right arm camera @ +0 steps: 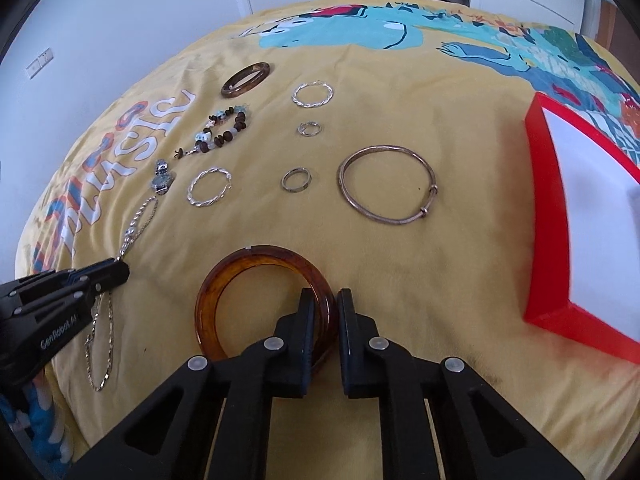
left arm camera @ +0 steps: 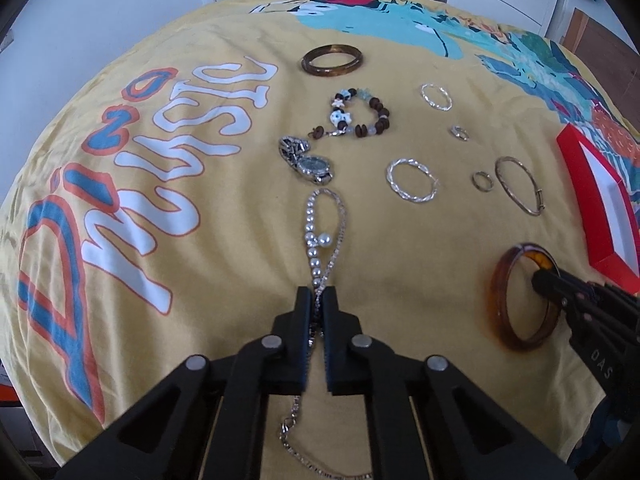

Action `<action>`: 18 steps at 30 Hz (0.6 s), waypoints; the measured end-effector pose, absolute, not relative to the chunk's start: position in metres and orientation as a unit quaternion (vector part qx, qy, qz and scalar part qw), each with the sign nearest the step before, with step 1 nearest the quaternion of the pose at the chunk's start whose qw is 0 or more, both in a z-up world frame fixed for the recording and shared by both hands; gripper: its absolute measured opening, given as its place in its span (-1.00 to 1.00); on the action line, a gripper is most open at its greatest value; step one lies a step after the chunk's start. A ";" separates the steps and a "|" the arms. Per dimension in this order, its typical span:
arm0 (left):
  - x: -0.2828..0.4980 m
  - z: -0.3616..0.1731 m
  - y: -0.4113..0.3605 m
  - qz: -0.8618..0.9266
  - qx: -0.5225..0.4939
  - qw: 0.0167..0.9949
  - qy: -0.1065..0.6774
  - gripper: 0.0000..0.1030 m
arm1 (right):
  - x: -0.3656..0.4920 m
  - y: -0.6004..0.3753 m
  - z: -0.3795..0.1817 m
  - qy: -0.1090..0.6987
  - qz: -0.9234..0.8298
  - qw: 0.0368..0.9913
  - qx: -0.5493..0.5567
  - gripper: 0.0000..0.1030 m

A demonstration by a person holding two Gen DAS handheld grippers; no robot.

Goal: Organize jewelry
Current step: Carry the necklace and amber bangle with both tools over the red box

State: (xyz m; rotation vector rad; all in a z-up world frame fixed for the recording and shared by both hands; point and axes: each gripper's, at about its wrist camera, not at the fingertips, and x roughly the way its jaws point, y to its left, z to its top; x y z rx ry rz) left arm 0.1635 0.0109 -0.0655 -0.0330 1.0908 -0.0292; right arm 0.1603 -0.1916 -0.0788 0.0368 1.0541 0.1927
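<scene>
On the yellow printed bedspread (left arm camera: 224, 264) my left gripper (left arm camera: 319, 292) is shut on a pearl and chain necklace (left arm camera: 316, 236). The strand runs away from the tips, and its tail trails back under the fingers. To the right, my right gripper (left arm camera: 540, 280) is shut on the rim of an amber bangle (left arm camera: 498, 292). In the right wrist view the right gripper (right arm camera: 325, 296) pinches the amber bangle (right arm camera: 224, 276) at its right side. The left gripper (right arm camera: 120, 270) holds the necklace (right arm camera: 136, 216) at the left.
A red box with a white inside (right arm camera: 548, 216) lies at the right. Spread over the cloth are a dark brown bangle (left arm camera: 332, 61), a bead bracelet (left arm camera: 360, 116), a watch (left arm camera: 312, 166), two twisted silver hoops (left arm camera: 412, 185), small rings (left arm camera: 483, 181) and a thin metal bangle (right arm camera: 426, 212).
</scene>
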 end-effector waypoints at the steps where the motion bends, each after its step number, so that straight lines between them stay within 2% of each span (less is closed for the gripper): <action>1: 0.162 -0.061 0.011 -0.015 -0.017 0.856 0.517 -0.93 | 0.156 -0.192 -0.076 0.501 0.091 0.861 0.018 -0.80; 18: 0.118 0.008 0.011 -0.019 -0.002 0.884 0.467 -0.93 | 0.083 -0.208 -0.013 0.452 0.081 0.888 0.018 -0.80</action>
